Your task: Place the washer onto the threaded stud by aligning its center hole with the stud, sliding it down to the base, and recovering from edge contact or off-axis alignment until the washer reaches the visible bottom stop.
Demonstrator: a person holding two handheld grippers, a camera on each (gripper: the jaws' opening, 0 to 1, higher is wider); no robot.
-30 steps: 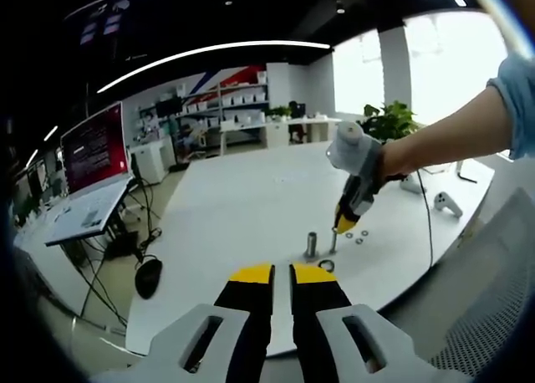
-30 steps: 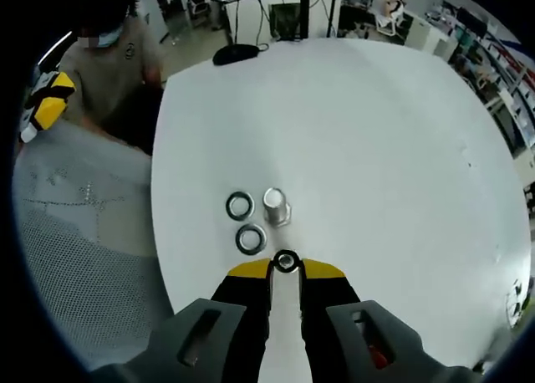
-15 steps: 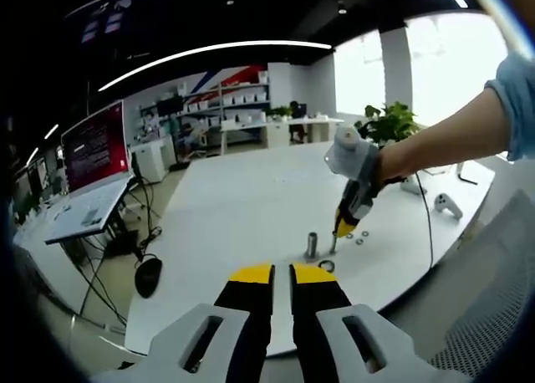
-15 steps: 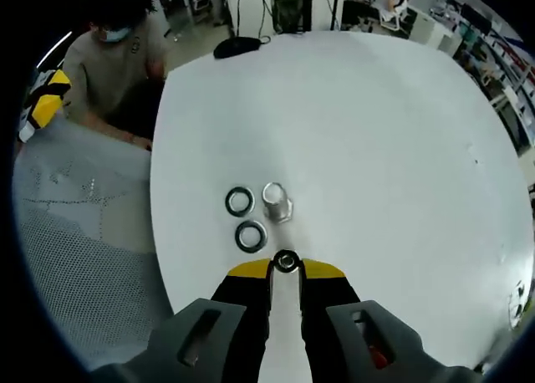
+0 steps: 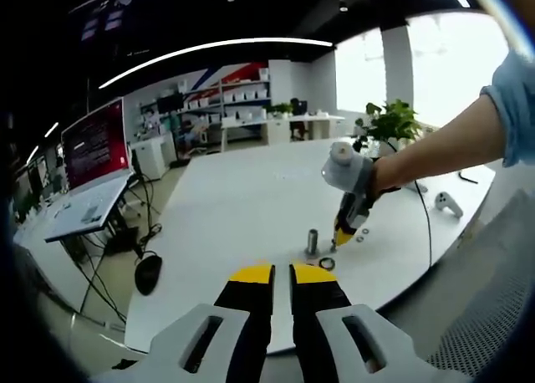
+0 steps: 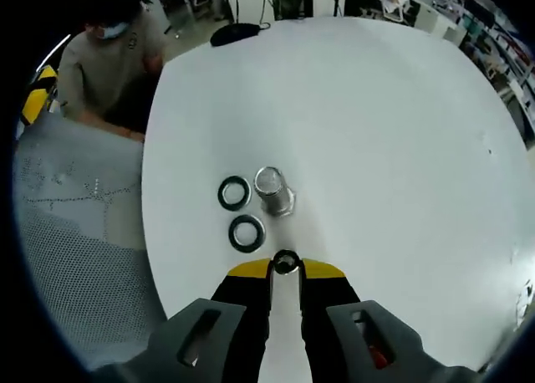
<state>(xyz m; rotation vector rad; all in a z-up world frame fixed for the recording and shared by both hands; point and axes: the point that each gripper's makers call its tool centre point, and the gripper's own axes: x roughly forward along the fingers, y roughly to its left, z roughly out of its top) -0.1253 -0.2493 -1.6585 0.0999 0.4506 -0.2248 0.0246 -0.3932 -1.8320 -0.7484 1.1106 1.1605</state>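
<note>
A metal stud (image 6: 273,191) stands upright on a hex base on the white table (image 6: 384,140). My right gripper (image 6: 286,266) is shut on a small dark washer (image 6: 286,262), held at its yellow tips just short of the stud and apart from it. In the left gripper view the right gripper (image 5: 343,234) hangs tip-down just right of the stud (image 5: 312,242), held by a person's hand. My left gripper (image 5: 282,274) is shut with nothing between its fingers, back from the table's near edge.
Two loose washers (image 6: 234,193) (image 6: 247,232) lie flat left of the stud. A person (image 6: 104,57) sits past the table edge beside a grey mesh chair (image 6: 75,257). A game controller (image 5: 449,203), a cable and a plant (image 5: 389,120) are at the table's far side.
The right gripper with the washer has come slightly lower and closer to the stud, which looks larger now. The left gripper has stayed put.
</note>
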